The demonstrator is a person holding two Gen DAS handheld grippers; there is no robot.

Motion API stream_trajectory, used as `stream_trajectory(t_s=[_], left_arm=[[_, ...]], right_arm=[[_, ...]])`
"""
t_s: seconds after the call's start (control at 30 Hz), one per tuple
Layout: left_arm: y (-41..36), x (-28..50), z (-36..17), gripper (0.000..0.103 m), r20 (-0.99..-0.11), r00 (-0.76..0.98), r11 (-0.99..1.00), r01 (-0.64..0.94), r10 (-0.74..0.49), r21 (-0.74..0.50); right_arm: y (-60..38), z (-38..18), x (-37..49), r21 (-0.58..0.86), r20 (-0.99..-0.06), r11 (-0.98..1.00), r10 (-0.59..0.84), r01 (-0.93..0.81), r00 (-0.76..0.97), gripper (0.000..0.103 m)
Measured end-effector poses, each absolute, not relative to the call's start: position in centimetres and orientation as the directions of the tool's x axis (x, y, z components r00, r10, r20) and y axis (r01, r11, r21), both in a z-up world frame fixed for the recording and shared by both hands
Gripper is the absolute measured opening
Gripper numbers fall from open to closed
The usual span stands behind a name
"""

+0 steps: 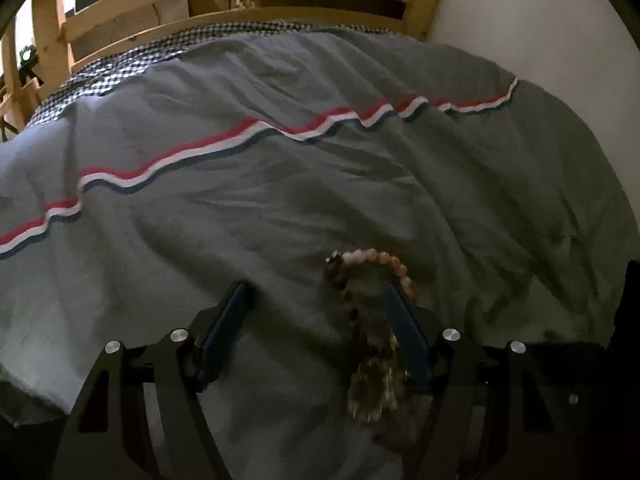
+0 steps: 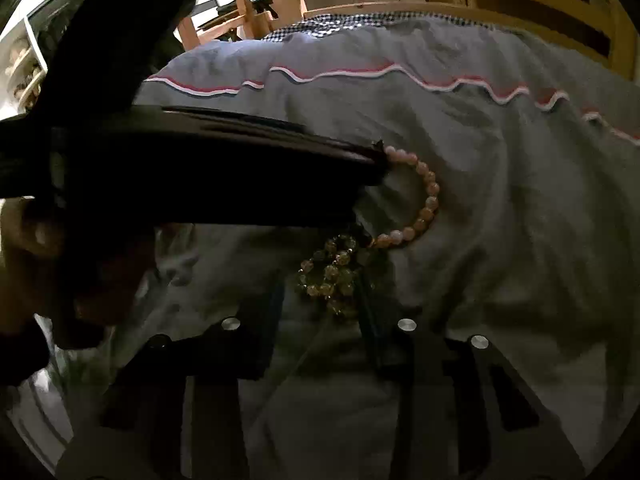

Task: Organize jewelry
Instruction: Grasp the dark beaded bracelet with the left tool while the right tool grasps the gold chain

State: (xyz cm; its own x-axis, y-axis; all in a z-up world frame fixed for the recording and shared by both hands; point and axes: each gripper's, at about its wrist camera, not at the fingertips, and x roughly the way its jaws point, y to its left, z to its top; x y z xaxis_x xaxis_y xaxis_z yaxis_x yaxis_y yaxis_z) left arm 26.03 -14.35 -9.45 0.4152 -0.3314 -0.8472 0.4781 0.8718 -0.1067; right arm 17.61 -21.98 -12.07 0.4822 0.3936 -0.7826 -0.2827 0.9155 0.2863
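The left gripper (image 1: 316,292), spread, has a pink bracelet (image 1: 384,260) looped over 1 finger above the duvet (image 1: 280,200). The right gripper (image 2: 320,300), spread, sits below a yellow bracelet (image 2: 336,276); the left blocks its view.

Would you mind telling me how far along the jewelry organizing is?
Nothing looks put away yet. In hand: the pink bead bracelet hangs looped over one finger of the open left gripper, dark-and-gold beads dangling above the grey duvet. Left: stowing both; no container shows.

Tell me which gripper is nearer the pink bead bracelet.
Left. The pink bead bracelet is looped over one finger of the open left gripper. The right gripper sits just below it, by the dark beads.
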Motion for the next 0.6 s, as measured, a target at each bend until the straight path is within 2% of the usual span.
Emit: stream_trajectory(t_s=[0.13, 0.17, 0.27, 0.4, 0.5, 0.6], left_arm=[[-15.1, 26.3, -10.7, 0.058, -0.857, 0.412, 0.873, 0.481, -0.309, -0.084], [-15.0, 26.4, -11.0, 0.051, -0.863, 0.412, 0.877, 0.474, -0.294, -0.072], [-14.3, 26.6, -11.2, 0.037, -0.866, 0.406, 0.889, 0.45, -0.292, -0.089], [-13.2, 26.6, -10.8, 0.018, -0.865, 0.395, 0.898, 0.421, -0.31, -0.129], [-12.7, 26.5, -10.5, 0.01, -0.864, 0.389, 0.899, 0.411, -0.32, -0.148], [-11.9, 26.0, -10.0, 0.008, -0.863, 0.386, 0.903, 0.4, -0.325, -0.16]], right_arm=[[-23.4, -12.9, 18.5, 0.345, -0.777, 0.918, 0.397, -0.198, 0.488, 0.023], [-23.5, -13.2, 18.6, 0.35, -0.781, 0.918, 0.397, -0.189, 0.482, 0.017], [-23.5, -13.7, 18.8, 0.358, -0.789, 0.918, 0.396, -0.171, 0.471, 0.009], [-23.9, -12.7, 18.4, 0.412, -0.755, 0.898, 0.432, -0.157, 0.493, 0.008], [-24.4, -11.7, 18.0, 0.415, -0.737, 0.899, 0.424, -0.143, 0.526, 0.008], [-24.7, -10.6, 17.4, 0.42, -0.721, 0.898, 0.417, -0.13, 0.554, 0.008]])
